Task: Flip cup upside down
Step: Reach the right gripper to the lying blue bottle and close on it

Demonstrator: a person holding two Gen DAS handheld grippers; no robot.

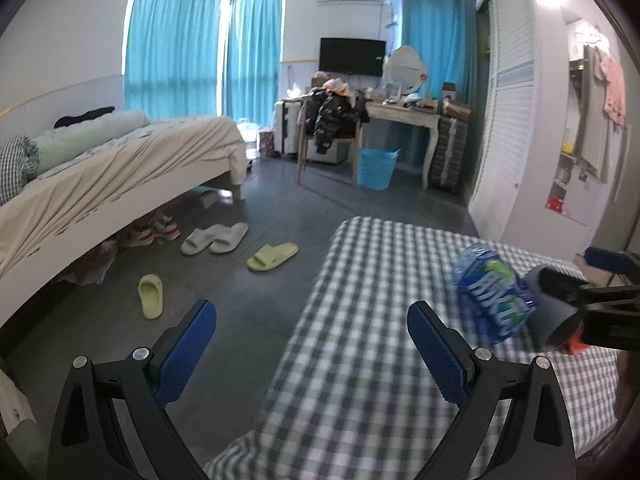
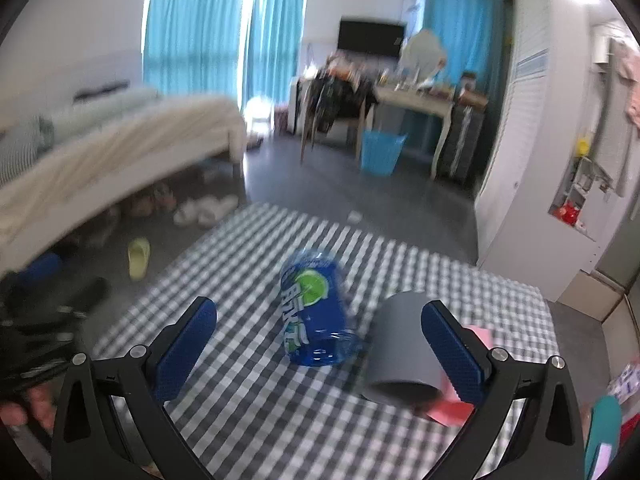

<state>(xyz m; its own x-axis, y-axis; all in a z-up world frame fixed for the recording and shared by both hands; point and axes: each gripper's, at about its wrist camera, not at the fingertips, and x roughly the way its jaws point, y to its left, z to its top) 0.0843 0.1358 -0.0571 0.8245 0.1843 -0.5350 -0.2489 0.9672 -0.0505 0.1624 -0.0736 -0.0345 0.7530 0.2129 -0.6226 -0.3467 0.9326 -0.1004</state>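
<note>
A blue see-through cup [image 2: 312, 312] with a lime label is tilted over the checked tablecloth [image 2: 248, 408], its wide end toward me, and it is blurred. It lies between the spread fingers of my right gripper [image 2: 320, 350], which is open and touches neither side of it. A grey cup [image 2: 400, 344] lies tipped with its mouth toward me, right against the inner face of the right finger [image 2: 452, 352]. In the left wrist view the blue cup [image 1: 494, 296] and grey cup [image 1: 556, 312] sit at far right. My left gripper [image 1: 312, 352] is open and empty.
A pink paper [image 2: 452, 412] lies under the grey cup. The table's left edge [image 1: 296, 320] drops to the floor with slippers [image 1: 272, 256]. A bed [image 1: 120, 160] is on the left and a white wardrobe [image 1: 508, 120] on the right. A hand [image 2: 28, 404] holds the left gripper.
</note>
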